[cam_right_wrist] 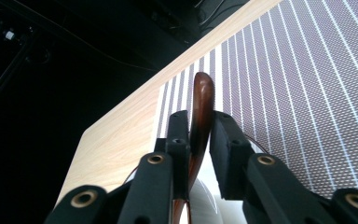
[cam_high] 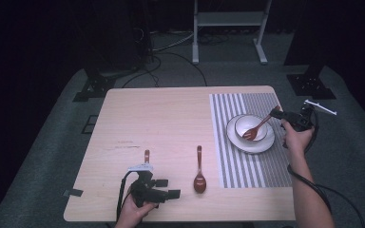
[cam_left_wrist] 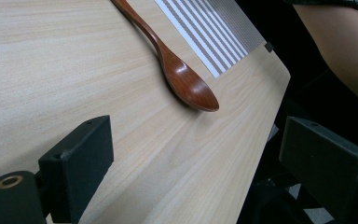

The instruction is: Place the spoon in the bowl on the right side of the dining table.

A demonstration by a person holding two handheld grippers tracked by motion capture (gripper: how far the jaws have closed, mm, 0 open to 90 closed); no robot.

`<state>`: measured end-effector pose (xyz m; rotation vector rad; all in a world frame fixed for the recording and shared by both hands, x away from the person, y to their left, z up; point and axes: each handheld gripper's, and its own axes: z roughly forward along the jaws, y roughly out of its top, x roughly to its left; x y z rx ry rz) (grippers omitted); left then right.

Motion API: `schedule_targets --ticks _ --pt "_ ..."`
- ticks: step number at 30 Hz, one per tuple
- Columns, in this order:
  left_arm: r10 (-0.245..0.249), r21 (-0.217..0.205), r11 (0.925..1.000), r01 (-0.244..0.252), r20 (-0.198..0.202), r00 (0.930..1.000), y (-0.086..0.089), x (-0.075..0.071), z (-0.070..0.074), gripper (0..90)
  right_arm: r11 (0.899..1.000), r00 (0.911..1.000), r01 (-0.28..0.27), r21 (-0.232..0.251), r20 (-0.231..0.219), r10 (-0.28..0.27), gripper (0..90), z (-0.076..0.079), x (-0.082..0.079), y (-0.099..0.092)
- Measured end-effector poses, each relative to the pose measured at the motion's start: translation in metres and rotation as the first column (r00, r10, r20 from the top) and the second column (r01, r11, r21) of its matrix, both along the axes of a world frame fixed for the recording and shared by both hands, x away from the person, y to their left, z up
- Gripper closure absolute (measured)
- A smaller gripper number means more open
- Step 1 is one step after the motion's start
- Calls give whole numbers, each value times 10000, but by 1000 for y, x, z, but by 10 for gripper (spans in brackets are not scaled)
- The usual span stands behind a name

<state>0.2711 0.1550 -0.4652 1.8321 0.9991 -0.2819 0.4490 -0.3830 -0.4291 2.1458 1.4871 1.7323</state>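
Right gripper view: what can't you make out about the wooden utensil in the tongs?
- Head of the wooden utensil: in the right gripper view, hidden behind the right tongs; in the high view, too small in the bowl to tell fork from spoon.
- Grip: in the right gripper view, any gap between the pads and the handle is too fine to judge.

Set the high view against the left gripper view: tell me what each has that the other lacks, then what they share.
High view, missing from the other: a white bowl on a plate, the right gripper holding a fork whose head lies in the bowl, and the left gripper seen from above.
Left gripper view, missing from the high one: the inner faces of its own open jaws and the wood grain up close.
Both: the brown spoon lying on the wooden table beside the striped mat.
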Motion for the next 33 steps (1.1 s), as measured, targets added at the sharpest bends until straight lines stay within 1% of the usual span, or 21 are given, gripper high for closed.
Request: schedule_targets --ticks 6,13,16,19,21,22,24,26,28,30,33 --pt "34 -25 10000 -34 32 10000 2 1 1 87 9998 9998 -181 -50 -36 180 731 -1 0 3" --pt "84 -16 10000 -84 13 10000 3 2 2 87 9994 9993 -359 26 -61 360 658 -3 -3 2" --pt "95 -28 10000 -95 27 10000 4 1 2 87 9991 9990 -433 -48 59 433 620 -5 -7 1" --pt "121 -44 9999 -121 47 9999 4 1 2 87 9989 9989 -469 -39 86 469 608 -6 -9 1" --pt "120 -32 9999 -120 52 9999 4 1 2 87 9986 9985 -535 -15 102 536 582 -7 -11 1" --pt "119 -30 9999 -118 55 9999 4 1 2 87 9978 9978 -656 -119 98 657 568 -8 -13 2" --pt "100 -10 9999 -100 50 9999 4 1 2 87 9975 9975 -695 -145 83 696 558 -8 -14 2" --pt "86 15 10000 -86 59 9999 4 1 2 87 9960 9961 -872 -177 83 873 542 -8 -16 4" --pt "94 -30 10000 -94 78 9999 4 0 3 87 9937 9944 -1052 -389 39 1054 529 -7 -19 7" --pt "71 19 10000 -71 140 9999 4 0 4 87 9918 9930 -1172 -507 107 1179 521 -6 -23 11" --pt "33 32 10000 -34 154 9999 5 0 4 87 9906 9923 -1232 -590 90 1239 515 -4 -26 13"
